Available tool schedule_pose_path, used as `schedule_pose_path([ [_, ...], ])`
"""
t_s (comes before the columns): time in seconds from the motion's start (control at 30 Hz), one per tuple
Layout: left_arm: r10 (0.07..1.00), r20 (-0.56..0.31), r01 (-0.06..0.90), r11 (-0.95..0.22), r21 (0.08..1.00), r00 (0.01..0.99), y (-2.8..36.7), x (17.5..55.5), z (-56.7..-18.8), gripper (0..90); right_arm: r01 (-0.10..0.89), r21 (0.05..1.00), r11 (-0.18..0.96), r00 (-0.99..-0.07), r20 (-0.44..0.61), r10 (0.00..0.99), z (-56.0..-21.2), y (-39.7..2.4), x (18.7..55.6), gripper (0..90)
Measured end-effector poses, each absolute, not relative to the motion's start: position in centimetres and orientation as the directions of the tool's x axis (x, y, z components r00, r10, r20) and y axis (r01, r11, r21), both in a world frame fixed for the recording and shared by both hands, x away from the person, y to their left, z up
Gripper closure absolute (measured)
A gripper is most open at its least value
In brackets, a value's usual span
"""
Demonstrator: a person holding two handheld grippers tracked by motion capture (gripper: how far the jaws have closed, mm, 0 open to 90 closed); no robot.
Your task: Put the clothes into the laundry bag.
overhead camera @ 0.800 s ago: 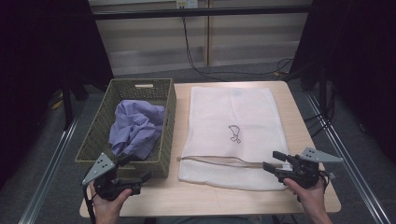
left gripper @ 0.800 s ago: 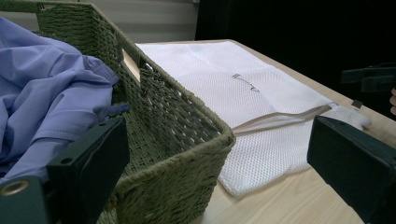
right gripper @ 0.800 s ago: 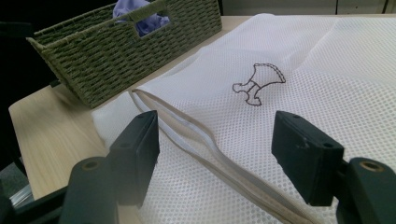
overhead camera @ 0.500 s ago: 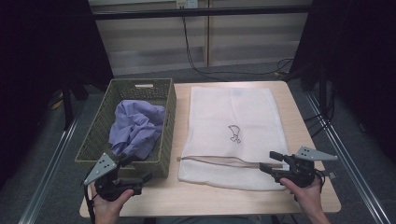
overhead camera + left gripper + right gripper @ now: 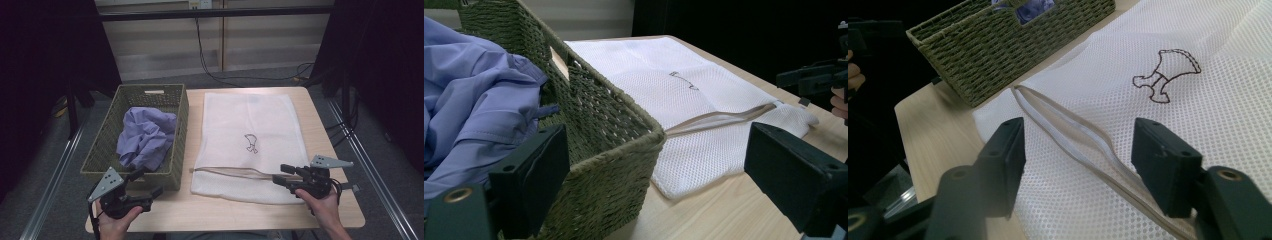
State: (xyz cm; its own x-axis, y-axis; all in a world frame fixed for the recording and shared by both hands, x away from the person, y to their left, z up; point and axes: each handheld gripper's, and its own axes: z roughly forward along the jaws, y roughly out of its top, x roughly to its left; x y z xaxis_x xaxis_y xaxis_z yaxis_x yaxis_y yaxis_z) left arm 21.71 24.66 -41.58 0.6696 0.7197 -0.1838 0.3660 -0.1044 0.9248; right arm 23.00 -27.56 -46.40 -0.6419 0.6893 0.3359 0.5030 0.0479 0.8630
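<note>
Pale bench (image 5: 250, 212): limp mesh bag (image 5: 247, 130), best pinched at its zip (image 5: 1083, 142); both jaws released.

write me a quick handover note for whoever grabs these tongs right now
Left tongs: open, empty, at the near wall of the basket.
Right tongs: open, empty, over the mesh bag by its zipper.
Purple cloth lies crumpled in the basket. The bag lies flat on the table, zipper partly open.
Done: nothing gripped or moved.
Left, probably: open the bag, put the cloth in, zip it.
</note>
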Motion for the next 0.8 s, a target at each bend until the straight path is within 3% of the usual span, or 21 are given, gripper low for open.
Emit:
schedule_pose_path([
  [0.17,0.722,-0.191,0.371,-0.097,0.924,0.665,24.9,21.7,-41.6,10.9,0.511,0.856,0.075,-0.67,0.342,0.659,-46.2,-26.9,23.6,48.4],
  [0.47,0.724,-0.19,0.366,-0.093,0.926,0.664,24.9,21.5,-41.5,11.1,0.523,0.843,0.123,-0.706,0.348,0.616,-46.2,-25.2,25.6,49.4],
  [0.57,0.723,-0.189,0.365,-0.094,0.926,0.665,25.0,21.5,-41.6,11.1,0.518,0.843,0.144,-0.722,0.34,0.602,-46.0,-24.6,26.1,55.0],
  [0.8,0.72,-0.188,0.361,-0.093,0.928,0.668,25.0,21.5,-41.5,11.1,0.529,0.83,0.177,-0.733,0.342,0.588,-45.9,-23.7,27.8,57.3],
])
